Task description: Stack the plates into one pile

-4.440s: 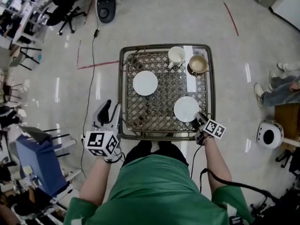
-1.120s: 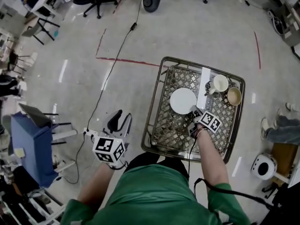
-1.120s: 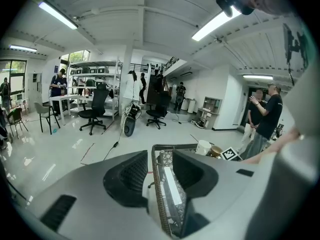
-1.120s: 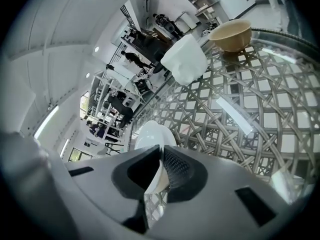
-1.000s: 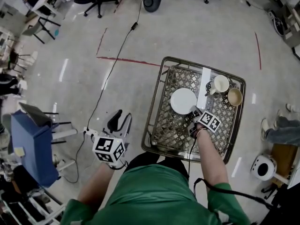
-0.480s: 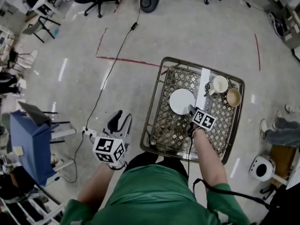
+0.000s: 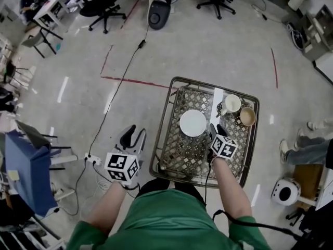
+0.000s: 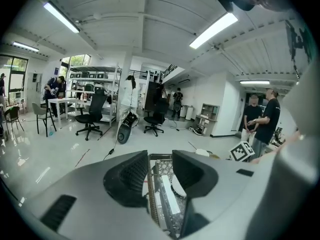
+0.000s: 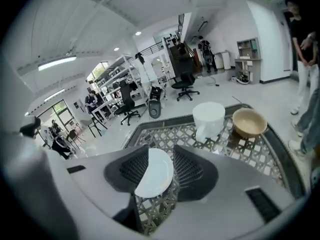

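A pile of white plates (image 7: 193, 123) lies flat on the metal lattice table (image 7: 159, 139). My right gripper (image 7: 213, 131) hovers just above the pile's near-right edge, off the plates. Its jaws have just been opening and stand open. In the right gripper view the plates (image 9: 154, 173) show through the gap of the right gripper (image 9: 160, 166), and the pads do not press on them. My left gripper (image 7: 131, 135) hangs open and empty over the floor, left of the table. In the left gripper view the left gripper (image 8: 160, 171) frames the table.
A white mug (image 7: 232, 103) and a tan bowl (image 7: 247, 116) stand at the table's far right corner, next to a white strip (image 7: 216, 100). Office chairs (image 7: 101, 7) and a floor cable (image 7: 119, 82) lie beyond. A person's feet (image 7: 312, 125) and a round white device (image 7: 284, 191) are to the right.
The right gripper has opened, let go of the plate pile, and lifted up off its edge. The left gripper has kept still. Earlier, two plates lay apart on the table.
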Motion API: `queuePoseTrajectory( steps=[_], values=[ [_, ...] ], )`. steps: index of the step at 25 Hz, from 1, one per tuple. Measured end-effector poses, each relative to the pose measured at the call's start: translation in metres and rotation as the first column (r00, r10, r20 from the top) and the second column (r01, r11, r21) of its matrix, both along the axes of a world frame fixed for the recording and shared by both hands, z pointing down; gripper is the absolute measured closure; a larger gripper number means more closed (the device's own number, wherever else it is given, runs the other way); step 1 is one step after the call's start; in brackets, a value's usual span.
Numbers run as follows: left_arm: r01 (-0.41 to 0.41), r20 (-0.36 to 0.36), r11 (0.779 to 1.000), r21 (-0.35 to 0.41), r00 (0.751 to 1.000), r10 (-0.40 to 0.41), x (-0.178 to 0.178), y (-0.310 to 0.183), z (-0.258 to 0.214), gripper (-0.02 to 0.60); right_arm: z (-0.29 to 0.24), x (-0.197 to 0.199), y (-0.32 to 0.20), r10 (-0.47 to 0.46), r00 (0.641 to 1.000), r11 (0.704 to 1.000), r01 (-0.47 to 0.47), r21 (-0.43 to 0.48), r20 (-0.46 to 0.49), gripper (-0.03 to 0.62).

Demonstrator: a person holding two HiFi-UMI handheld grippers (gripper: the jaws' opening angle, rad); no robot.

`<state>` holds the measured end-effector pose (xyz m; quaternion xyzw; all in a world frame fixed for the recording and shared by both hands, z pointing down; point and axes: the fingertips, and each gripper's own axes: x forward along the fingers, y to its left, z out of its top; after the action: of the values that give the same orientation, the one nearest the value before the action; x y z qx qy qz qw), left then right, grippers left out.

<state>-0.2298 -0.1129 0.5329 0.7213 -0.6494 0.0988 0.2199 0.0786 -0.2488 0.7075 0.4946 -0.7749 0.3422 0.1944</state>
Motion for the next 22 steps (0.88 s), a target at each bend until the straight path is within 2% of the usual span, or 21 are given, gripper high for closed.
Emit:
queuePoseTrajectory(
  steps=[5,10,15,22],
  values=[
    [0.007,-0.001,0.999,0.048,1.000,-0.007,-0.002,-0.011,-0.014,0.416,-0.068,0.012,0.002,-0.011,1.000,0.994,0.013,0.113,-0.025,0.467],
    [0.007,0.003,0.996,0.093,1.000,-0.007,0.005,-0.019,-0.034,0.416,-0.139,0.017,0.009,-0.037,0.997,0.964,0.052,0.261,-0.062,0.499],
    [0.003,0.014,0.989,0.148,1.000,-0.005,0.012,-0.025,-0.065,0.417,-0.212,0.017,0.016,-0.064,0.994,0.906,0.094,0.413,-0.087,0.523],
    [0.002,0.027,0.969,0.248,1.000,-0.009,0.020,-0.027,-0.116,0.420,-0.301,0.026,0.028,-0.071,0.991,0.795,0.125,0.593,-0.114,0.525]
  ],
)
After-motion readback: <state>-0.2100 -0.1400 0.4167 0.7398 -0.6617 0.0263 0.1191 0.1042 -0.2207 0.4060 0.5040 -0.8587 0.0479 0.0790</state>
